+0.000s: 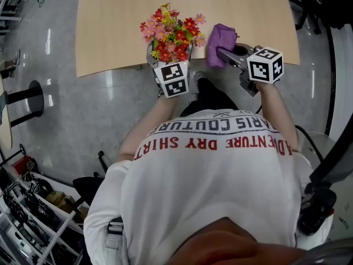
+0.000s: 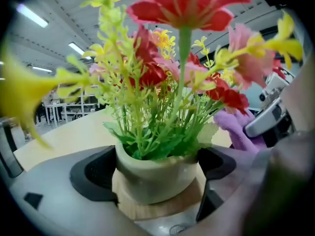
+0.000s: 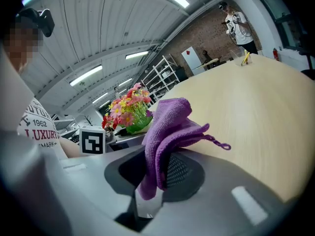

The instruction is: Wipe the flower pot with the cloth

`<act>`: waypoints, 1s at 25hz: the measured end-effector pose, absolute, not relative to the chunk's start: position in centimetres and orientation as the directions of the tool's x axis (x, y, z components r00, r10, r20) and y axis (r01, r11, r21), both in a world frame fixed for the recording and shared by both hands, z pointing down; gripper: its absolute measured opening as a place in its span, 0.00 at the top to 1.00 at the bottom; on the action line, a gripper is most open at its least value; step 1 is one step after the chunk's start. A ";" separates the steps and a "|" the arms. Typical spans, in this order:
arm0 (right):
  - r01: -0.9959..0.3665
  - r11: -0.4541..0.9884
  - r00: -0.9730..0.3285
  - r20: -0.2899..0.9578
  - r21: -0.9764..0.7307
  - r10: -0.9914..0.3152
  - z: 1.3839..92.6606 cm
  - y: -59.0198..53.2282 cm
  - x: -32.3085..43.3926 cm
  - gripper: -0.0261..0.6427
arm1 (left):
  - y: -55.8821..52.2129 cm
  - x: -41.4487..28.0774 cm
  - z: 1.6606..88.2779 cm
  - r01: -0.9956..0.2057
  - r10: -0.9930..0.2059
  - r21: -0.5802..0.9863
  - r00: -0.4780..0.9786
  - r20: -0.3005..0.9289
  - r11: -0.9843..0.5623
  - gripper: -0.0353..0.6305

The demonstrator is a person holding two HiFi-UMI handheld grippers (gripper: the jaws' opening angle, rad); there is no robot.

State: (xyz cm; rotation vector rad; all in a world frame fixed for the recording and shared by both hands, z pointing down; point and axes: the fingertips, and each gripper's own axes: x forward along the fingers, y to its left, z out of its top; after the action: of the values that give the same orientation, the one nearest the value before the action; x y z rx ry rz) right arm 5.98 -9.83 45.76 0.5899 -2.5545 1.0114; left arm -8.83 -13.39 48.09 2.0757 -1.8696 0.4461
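Observation:
A small beige flower pot on a wooden base holds red, pink and yellow artificial flowers near the table's front edge. My left gripper has a jaw on each side of the pot, and both black pads touch its wall. From the head view the blooms hide the pot. Just right of the flowers, my right gripper is shut on a purple cloth, which stands bunched up out of the jaws. The cloth hangs close beside the blooms without touching the pot.
The light wooden table stretches away behind the pot. A small yellow thing lies at the table's far end. A person stands far back in the room, by shelving. Grey floor lies under me.

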 end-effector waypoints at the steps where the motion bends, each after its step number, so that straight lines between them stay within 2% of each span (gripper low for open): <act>1: -0.481 0.663 -0.864 0.438 -0.574 -0.248 45.8 -10.1 5.9 0.89 | -13.5 -8.5 48.2 -0.990 -0.895 0.022 0.134 0.426 -0.138 0.15; 7: -0.419 0.680 -0.891 0.415 -0.602 -0.181 46.2 -12.0 4.6 0.89 | -13.9 -6.6 48.3 -0.905 -0.839 0.022 0.402 0.368 -0.424 0.15; 14: -0.309 0.713 -0.918 0.393 -0.630 -0.051 46.0 -13.8 1.9 0.89 | -13.7 -7.2 48.4 -0.724 -0.658 0.028 0.641 0.395 -0.689 0.15; 20: -0.156 0.751 -0.928 0.356 -0.641 0.112 44.9 -15.9 -0.4 0.89 | -14.5 -8.2 48.5 -0.596 -0.517 0.040 0.727 0.453 -0.802 0.16; 25: -0.091 0.760 -0.907 0.369 -0.643 0.204 45.0 -17.2 -1.5 0.89 | -15.2 -8.5 48.5 -0.563 -0.482 0.046 0.744 0.463 -0.825 0.16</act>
State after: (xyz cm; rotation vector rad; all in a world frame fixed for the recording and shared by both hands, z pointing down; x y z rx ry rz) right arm -1.49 -17.18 44.97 -0.0859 -2.5352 0.9566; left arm -8.50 -15.16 48.47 2.7607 -0.8353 0.6577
